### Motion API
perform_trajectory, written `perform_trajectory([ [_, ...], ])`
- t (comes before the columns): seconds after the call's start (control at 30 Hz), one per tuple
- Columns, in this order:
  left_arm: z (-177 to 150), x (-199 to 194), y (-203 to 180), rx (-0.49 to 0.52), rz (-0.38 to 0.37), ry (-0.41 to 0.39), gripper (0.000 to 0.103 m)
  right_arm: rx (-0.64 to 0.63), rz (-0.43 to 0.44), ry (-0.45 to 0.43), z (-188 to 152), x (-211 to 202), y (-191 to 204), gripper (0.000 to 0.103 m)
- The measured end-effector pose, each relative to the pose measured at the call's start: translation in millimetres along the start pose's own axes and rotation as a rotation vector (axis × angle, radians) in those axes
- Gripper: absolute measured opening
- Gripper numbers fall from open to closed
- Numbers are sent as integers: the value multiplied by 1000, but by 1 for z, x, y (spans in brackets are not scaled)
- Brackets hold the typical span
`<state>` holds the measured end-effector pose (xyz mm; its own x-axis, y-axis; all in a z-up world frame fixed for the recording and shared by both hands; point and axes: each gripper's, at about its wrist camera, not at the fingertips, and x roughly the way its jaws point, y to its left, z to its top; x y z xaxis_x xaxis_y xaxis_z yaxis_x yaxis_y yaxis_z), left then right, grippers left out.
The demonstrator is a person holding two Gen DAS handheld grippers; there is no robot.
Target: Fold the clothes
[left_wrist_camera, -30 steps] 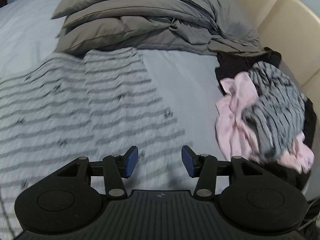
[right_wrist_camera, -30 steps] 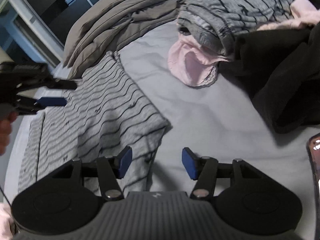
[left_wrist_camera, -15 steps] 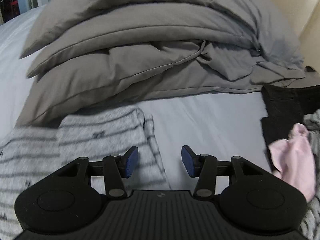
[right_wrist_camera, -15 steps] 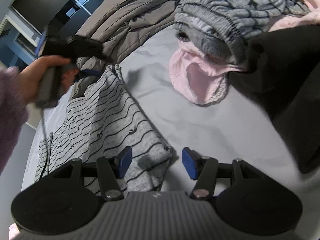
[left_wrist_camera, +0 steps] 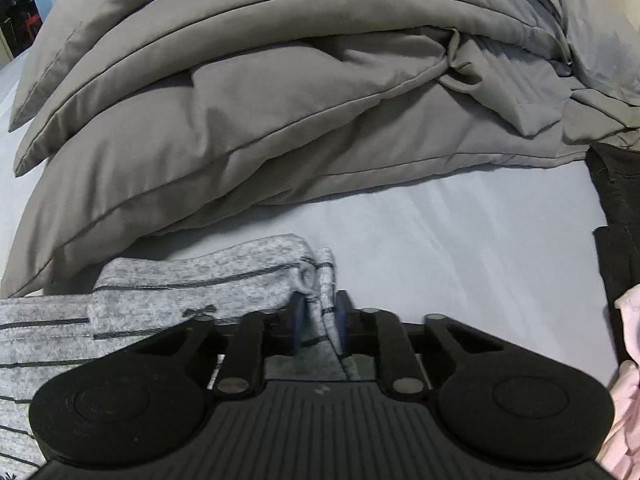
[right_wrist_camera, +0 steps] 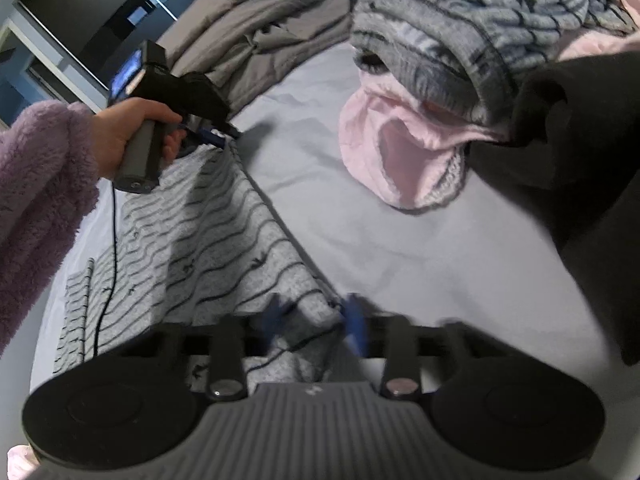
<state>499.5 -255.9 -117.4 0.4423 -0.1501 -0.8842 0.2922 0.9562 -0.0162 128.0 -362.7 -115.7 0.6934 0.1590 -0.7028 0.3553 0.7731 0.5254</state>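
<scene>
The striped grey garment point(right_wrist_camera: 208, 240) lies flat on the bed point(right_wrist_camera: 400, 248), in front of the folded grey duvet point(left_wrist_camera: 280, 100). The left claw point(left_wrist_camera: 320, 316) is closed on the far corner of this garment, and the fabric is pinched between its blue pads point(left_wrist_camera: 298, 312). The right claw point(right_wrist_camera: 316, 320) is blurred; the near corner of the garment lies between its fingers, but I cannot tell if it already grips. A pile of clothes, pink point(right_wrist_camera: 384, 152), grey point(right_wrist_camera: 460, 20) and black point(right_wrist_camera: 580, 140), lies on the bed to the right, apart from the garment.
</scene>
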Motion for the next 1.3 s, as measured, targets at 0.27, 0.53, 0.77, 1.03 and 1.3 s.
perform_trajectory([
  [0.27,-3,-11,9,1,-22,-31,5,96,29,21,-5,-3,-7,14],
  [0.53,8,-41,31,-12,-70,-68,5,81,122,-32,-2,-26,18,12],
  [0.77,15,-75,73,0,-103,-95,4,25,267,-45,-5,-44,55,12],
  [1.03,10,-105,139,-37,-147,-127,4,-89,422,30,-22,-41,111,12],
  [1.3,-23,-105,213,-103,-136,-109,4,-203,461,190,-58,-9,154,12],
])
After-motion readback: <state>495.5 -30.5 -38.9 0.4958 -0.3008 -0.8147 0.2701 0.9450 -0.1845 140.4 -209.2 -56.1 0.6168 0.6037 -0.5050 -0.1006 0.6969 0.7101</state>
